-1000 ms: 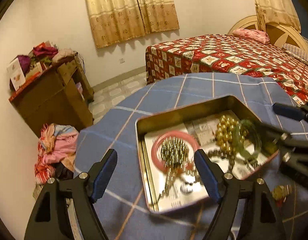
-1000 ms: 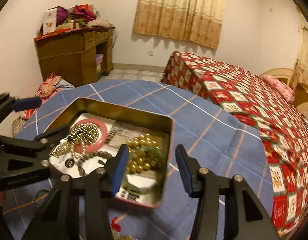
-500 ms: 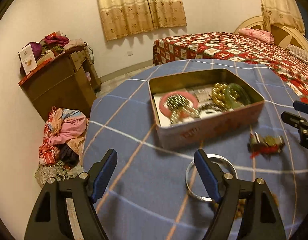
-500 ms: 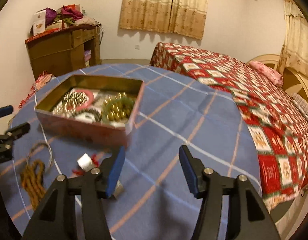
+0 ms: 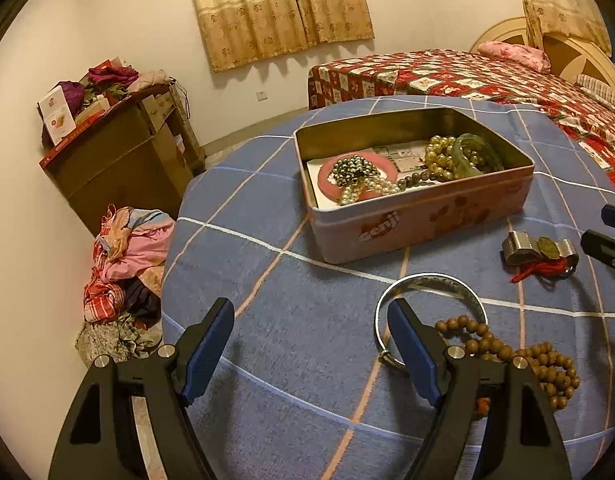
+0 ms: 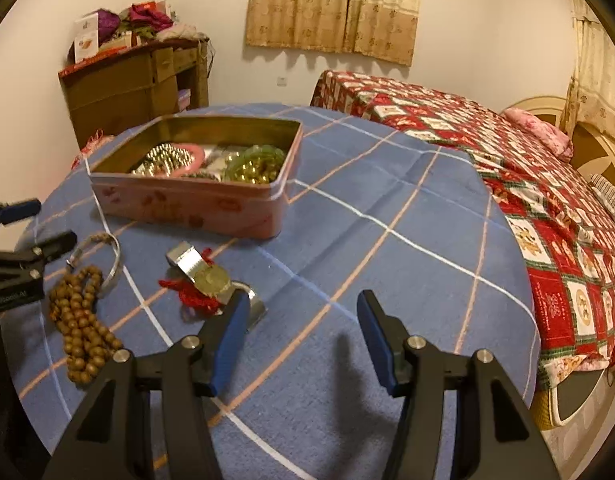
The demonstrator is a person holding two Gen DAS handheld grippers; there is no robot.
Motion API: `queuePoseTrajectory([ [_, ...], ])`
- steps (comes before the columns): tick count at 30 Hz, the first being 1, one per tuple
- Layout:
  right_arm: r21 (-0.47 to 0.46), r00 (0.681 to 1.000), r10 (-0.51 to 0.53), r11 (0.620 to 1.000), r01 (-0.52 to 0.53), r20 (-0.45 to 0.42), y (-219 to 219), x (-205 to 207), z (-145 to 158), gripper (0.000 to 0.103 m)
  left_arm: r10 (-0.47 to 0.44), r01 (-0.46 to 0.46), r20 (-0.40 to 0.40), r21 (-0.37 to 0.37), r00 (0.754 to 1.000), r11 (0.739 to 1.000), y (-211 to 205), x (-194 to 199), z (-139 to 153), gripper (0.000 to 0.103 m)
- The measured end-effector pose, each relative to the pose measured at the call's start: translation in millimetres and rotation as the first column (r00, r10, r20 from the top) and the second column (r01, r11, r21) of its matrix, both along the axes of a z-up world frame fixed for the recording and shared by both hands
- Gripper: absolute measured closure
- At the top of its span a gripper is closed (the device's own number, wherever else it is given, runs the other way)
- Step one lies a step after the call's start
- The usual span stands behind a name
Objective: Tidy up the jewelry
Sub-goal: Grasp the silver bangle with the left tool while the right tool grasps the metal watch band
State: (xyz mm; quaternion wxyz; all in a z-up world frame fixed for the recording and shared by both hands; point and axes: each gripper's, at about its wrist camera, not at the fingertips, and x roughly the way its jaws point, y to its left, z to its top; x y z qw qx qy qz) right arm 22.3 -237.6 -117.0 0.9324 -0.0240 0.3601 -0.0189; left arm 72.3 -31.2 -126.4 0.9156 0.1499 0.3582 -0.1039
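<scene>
Jewelry sits partly in the pink tin (image 5: 423, 220) on the blue checked tablecloth (image 5: 291, 320): a pink bangle (image 5: 327, 176) with a cluster of metallic beads (image 5: 353, 168) on it, gold beads (image 5: 439, 156) and a green bangle (image 5: 473, 150) toward the tin's right end. Loose pieces lie on the cloth in front of the tin: a silver bangle (image 5: 459, 284), brown wooden beads (image 5: 547, 360) touching it, and a metal cuff with a medallion and red cord (image 6: 205, 276). My left gripper (image 5: 311, 344) hangs above bare cloth with its jaws spread wide and nothing between them; its right finger (image 5: 411, 344) overlaps the silver bangle in the view, though I can't tell if it touches. My right gripper (image 6: 301, 336) is also spread and empty, its left finger (image 6: 229, 344) just beside the cuff.
</scene>
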Motion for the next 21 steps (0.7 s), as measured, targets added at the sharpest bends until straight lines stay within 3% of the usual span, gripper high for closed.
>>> queuePoseTrajectory([
  [7,-0.014,0.996,0.087,0.996,-0.087,0.009,30,-3,1,0.048,0.001,-0.001,-0.003,-0.029,1.000,1.000,2,-2,-1,0.024],
  [9,-0.034,0.993,0.116,0.993,-0.116,-0.006,42,0,-3,0.061,0.002,-0.002,-0.003,-0.021,1.000,1.000,-2,-3,-4,0.024],
  [14,-0.059,0.990,0.134,0.989,-0.137,-0.048,51,10,-10,0.066,0.000,-0.001,-0.020,-0.022,1.000,1.000,-3,-1,-9,0.024],
  [17,-0.054,0.988,0.141,0.988,-0.145,-0.065,50,10,-13,0.087,-0.010,0.009,-0.033,-0.023,0.999,1.000,-5,2,-14,0.024],
  [19,-0.054,0.987,0.146,0.987,-0.150,-0.065,49,8,-13,0.092,-0.021,0.019,-0.043,-0.036,0.999,0.999,-6,2,-15,0.024],
  [21,-0.042,0.987,0.153,0.987,-0.155,-0.058,50,5,-12,0.096,-0.036,0.034,-0.047,-0.049,0.998,0.998,-7,2,-16,0.035],
])
